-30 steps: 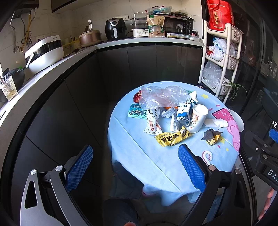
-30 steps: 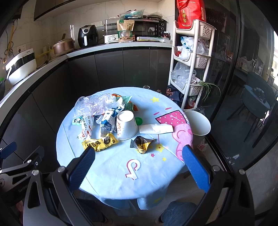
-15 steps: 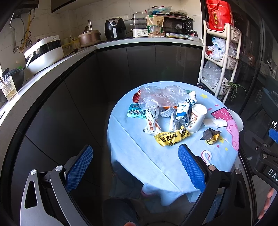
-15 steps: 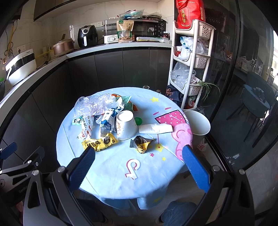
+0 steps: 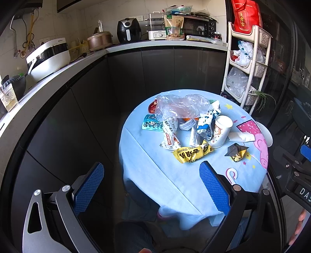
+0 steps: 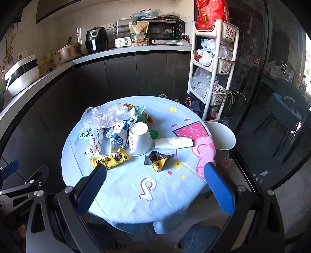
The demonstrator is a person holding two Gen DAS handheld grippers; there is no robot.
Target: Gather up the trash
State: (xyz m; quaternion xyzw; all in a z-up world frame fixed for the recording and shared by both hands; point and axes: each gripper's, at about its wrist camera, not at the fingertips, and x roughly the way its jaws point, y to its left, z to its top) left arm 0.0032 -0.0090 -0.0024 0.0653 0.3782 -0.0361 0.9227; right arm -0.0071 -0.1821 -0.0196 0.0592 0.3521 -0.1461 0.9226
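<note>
- Nothing much moved since earlier frames: both grippers hang short of the bench (image 6: 120,194), view barely shifted.
- Left gripper (image 5: 151,184) and right gripper (image 6: 154,184): fingers wide apart, empty.
- Step: pre-grasp, nothing collected yet. Trash sits mid-bench; white bin (image 6: 223,136) stands just beyond the far right edge.
- Next, likely: right gripper down onto the dark crumpled wrapper (image 6: 157,160) or yellow snack packet (image 6: 109,158).
- Readable: "TH YOU" on a white wrapper (image 6: 94,143); red bag (image 6: 210,13) reads 王老吉.
</note>
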